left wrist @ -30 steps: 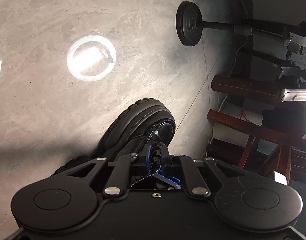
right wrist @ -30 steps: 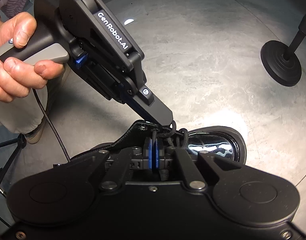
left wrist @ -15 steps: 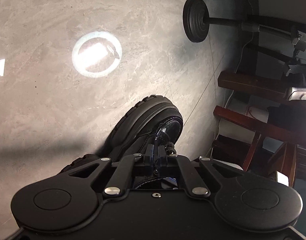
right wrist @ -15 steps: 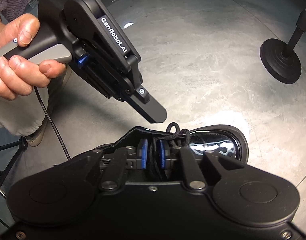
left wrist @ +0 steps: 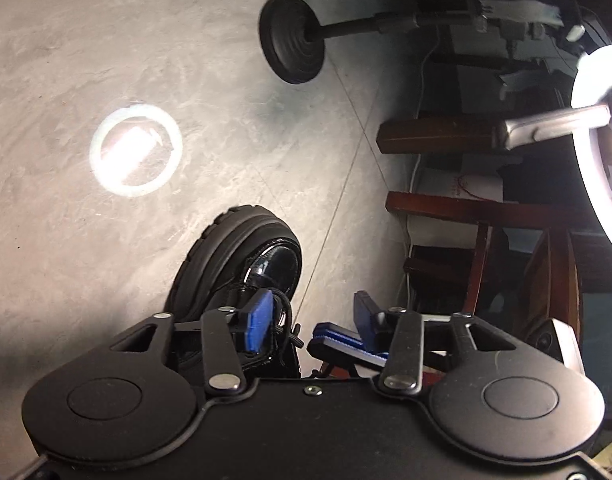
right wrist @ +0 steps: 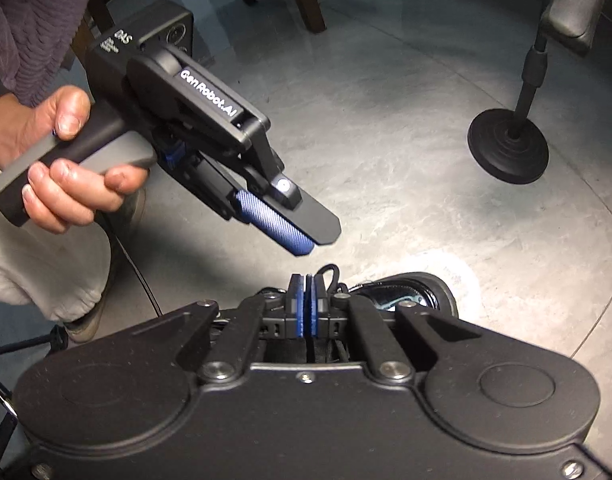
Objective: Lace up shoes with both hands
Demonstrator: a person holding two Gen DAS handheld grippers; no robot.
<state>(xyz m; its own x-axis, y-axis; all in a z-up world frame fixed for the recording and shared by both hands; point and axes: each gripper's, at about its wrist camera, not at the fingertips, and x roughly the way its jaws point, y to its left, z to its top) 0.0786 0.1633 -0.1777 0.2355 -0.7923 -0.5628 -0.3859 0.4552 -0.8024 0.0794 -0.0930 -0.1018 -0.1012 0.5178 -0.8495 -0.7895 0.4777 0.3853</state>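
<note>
With its blue pads spread wide apart, my left gripper (left wrist: 312, 320) holds nothing; its own view at lower centre shows the gap between the pads, with the black lace (left wrist: 283, 316) lying just beside the left-hand pad. My right gripper (right wrist: 308, 308) sits at lower centre of its view with both pads pressed together; a loop of lace (right wrist: 330, 274) rises just beside them, but I cannot tell whether any lace is pinched. Only the right view shows the left gripper (right wrist: 306, 236) from outside, lifted clear above the shoe (right wrist: 410, 294), and the hand (right wrist: 65, 160) on its handle at centre left. The left view alone shows the shoe's (left wrist: 241, 256) ridged sole and glossy toe on the grey floor (left wrist: 105, 60). A black round stand base (left wrist: 291, 38) appears upper centre there, and at right (right wrist: 508, 144) in the other view.
</note>
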